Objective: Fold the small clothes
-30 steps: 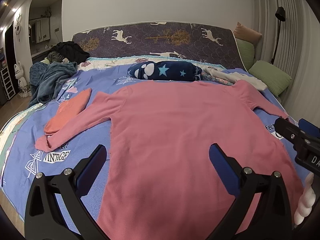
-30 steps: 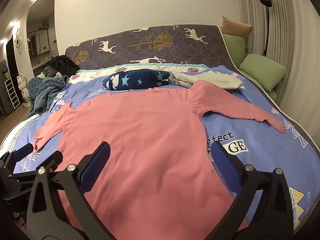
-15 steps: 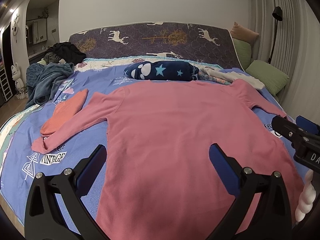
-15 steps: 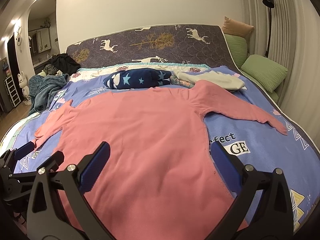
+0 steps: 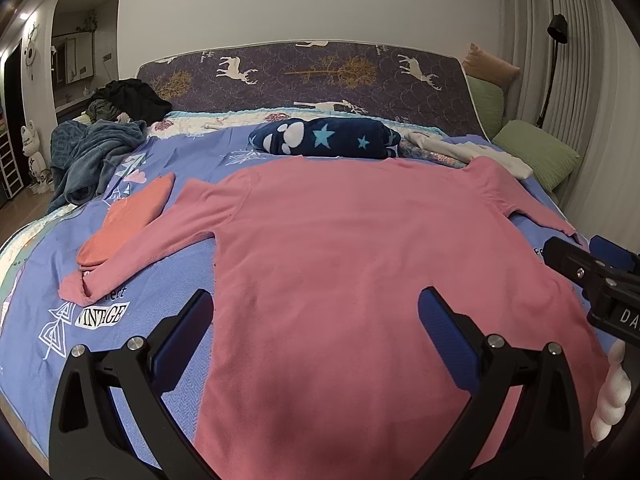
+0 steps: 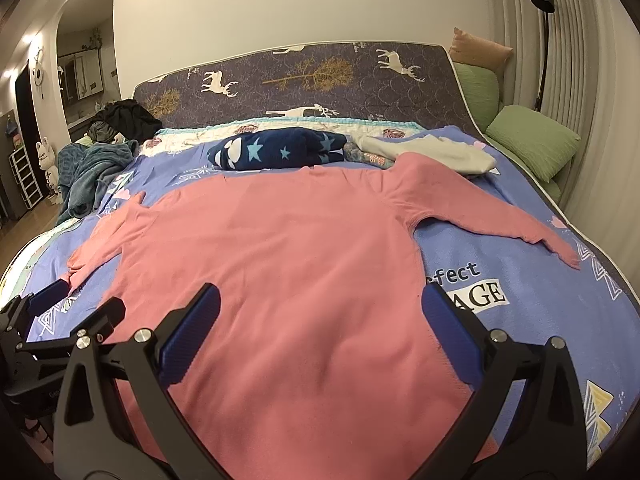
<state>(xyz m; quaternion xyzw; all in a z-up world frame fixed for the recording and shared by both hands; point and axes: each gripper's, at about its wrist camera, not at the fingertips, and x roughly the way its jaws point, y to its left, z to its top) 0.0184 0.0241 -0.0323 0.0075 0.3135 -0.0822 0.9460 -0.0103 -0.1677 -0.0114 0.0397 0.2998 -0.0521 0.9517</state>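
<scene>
Left wrist view: left gripper [image 5: 316, 318] with jaws spread wide, holding nothing, poised above the lower body of the pink sweater [image 5: 360, 260].
Right wrist view: right gripper [image 6: 320, 316] likewise wide apart and empty, above the same hem region, toward the sweater's right side seam.
Garment position: sweater lies flat on the blue bed cover [image 6: 540, 292], hem nearest the cameras, collar at the far end just short of the navy star blanket [image 5: 324, 138].
Sleeves: both spread outward from the sweater; left sleeve [image 5: 160, 236] overlaps a folded orange garment [image 5: 128, 216]; right sleeve [image 6: 492, 220] runs out over the cover.
Handling judgement: appears soft, light and limp, fleece-like; it should drape and sag when lifted, with little risk of slipping or damage.
Recommended hold: pinch at the hem corners or cuffs, taking both layers, so the panel folds cleanly.
Change from earlier frames: both views sit slightly nearer the sweater than a second ago; jaw spread unchanged; sweater not moved.
Task status: folding judged not yet begun.
</scene>
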